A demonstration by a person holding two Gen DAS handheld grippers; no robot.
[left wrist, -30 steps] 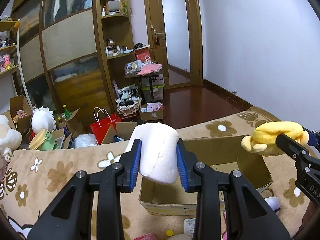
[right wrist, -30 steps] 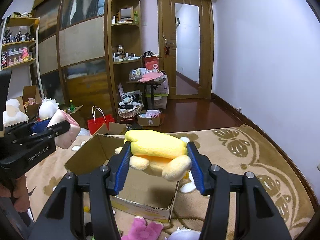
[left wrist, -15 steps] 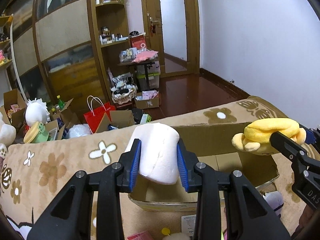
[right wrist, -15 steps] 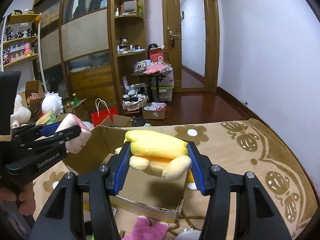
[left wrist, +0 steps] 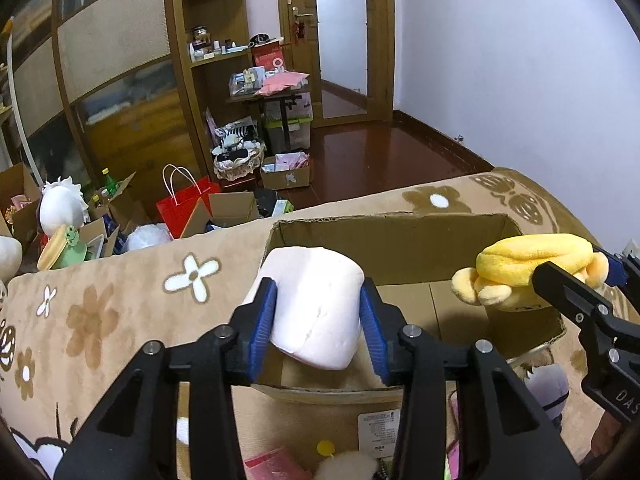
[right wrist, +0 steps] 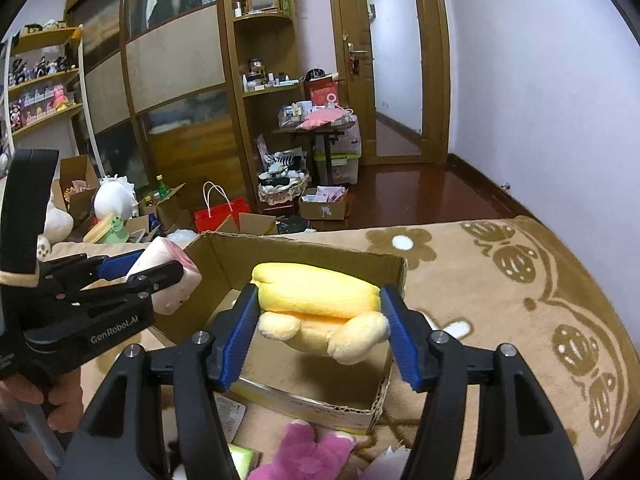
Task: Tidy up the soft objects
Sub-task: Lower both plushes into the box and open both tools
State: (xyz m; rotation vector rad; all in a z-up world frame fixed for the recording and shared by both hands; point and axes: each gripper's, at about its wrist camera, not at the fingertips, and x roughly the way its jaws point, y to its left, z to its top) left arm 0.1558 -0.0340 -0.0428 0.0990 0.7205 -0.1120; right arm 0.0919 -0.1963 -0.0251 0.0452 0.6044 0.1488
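Your left tongs (left wrist: 318, 316) and right tongs (right wrist: 320, 320) are opening around the white plush (left wrist: 316, 304) and yellow plush (right wrist: 320, 312), above the cardboard box (right wrist: 304, 400).

"GenRobot.AI" in white letters on the black body of the left gripper (right wrist: 156, 278), seen from the right wrist. White letters "DAS", cut off by the frame edge, on the black body of the right gripper (left wrist: 576, 280). Print on the box label (left wrist: 376, 428) is too small to read.
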